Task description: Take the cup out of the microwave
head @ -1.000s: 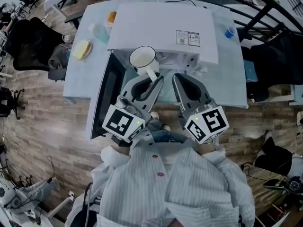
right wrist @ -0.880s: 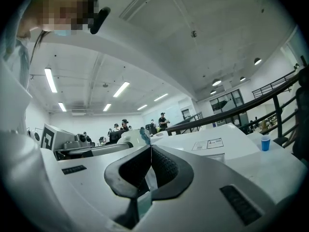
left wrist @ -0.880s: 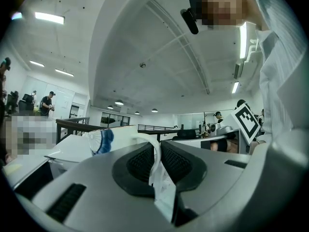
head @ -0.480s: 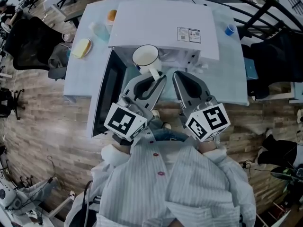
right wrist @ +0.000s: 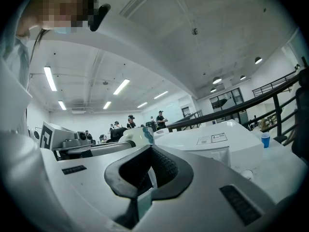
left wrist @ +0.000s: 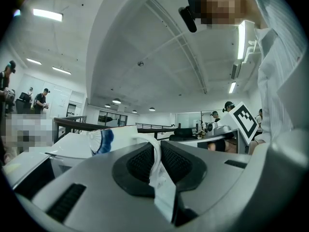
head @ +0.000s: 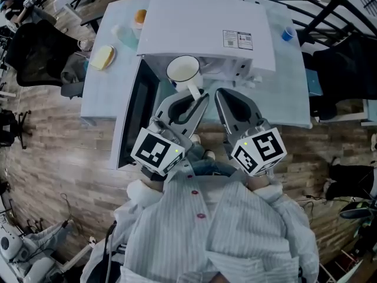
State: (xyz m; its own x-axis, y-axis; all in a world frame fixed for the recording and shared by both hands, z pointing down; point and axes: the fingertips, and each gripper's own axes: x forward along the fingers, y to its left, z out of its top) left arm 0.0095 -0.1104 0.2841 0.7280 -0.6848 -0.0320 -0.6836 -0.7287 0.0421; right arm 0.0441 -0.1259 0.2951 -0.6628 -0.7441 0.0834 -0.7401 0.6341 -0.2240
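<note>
Cup: white handled cup point(head: 183, 69) with a blue mark on its side, upright, mouth up
Handle: pinched between the left gripper point(head: 194, 96) jaws, with the cup body just past their tips
Microwave: white box microwave point(head: 206, 31), door swung open, straight ahead of the jaws
Cup to microwave: at the open front

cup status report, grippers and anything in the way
Left gripper shut on handle of white enamel cup, upright at the white microwave's mouth. Right gripper shut, empty, alongside. Open dark door off left, not blocking.
</note>
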